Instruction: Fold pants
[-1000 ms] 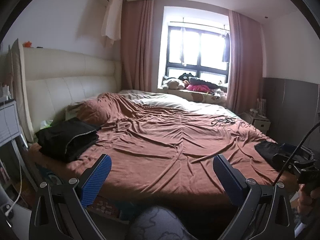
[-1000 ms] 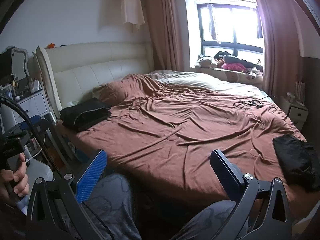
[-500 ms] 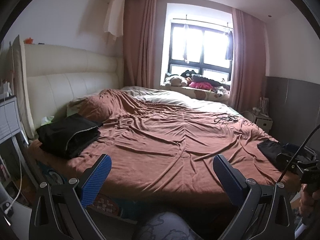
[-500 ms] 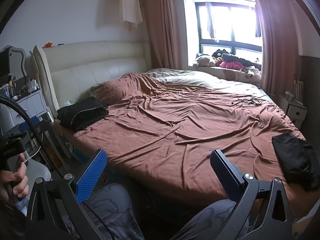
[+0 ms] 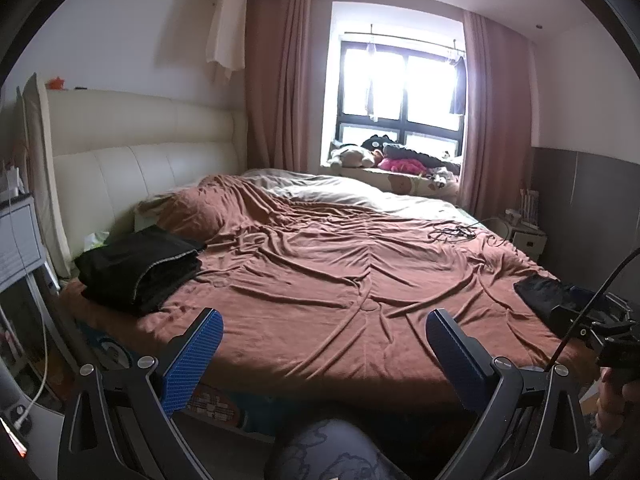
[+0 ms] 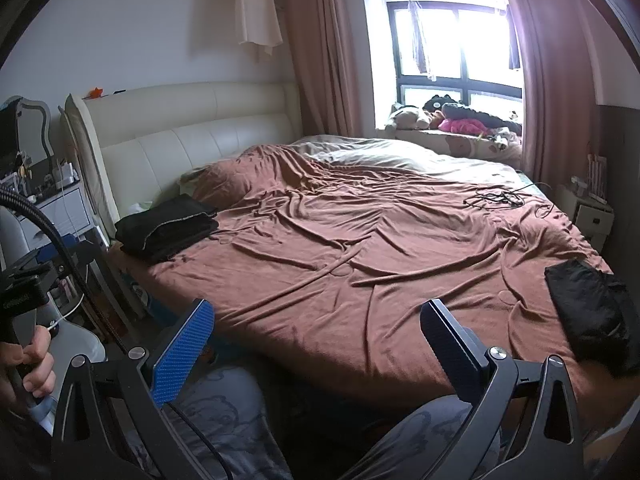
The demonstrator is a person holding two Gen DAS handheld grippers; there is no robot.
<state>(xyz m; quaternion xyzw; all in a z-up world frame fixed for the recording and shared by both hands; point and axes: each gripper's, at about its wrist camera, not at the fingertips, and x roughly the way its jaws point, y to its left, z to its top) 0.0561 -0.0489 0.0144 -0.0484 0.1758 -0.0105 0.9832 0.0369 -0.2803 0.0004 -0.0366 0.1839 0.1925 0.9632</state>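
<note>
A stack of folded black pants (image 5: 140, 266) lies at the bed's left corner near the headboard; it also shows in the right wrist view (image 6: 168, 226). A second black garment (image 6: 590, 304) lies flat at the bed's right front edge, also seen in the left wrist view (image 5: 540, 294). My left gripper (image 5: 324, 332) is open and empty, held before the bed's front edge. My right gripper (image 6: 316, 326) is open and empty, also short of the bed, with the black garment to its right.
The bed has a rumpled brown sheet (image 5: 340, 280) and a cream headboard (image 5: 140, 164). A tangled black cable (image 6: 494, 198) lies at the far right of the bed. A nightstand (image 5: 20, 240) stands left, a small cabinet (image 6: 592, 216) right. My knees (image 6: 224, 412) are below the grippers.
Both grippers have tilted up and drawn a little closer to the bed; the bed sits lower in view. Both stay open and empty.
</note>
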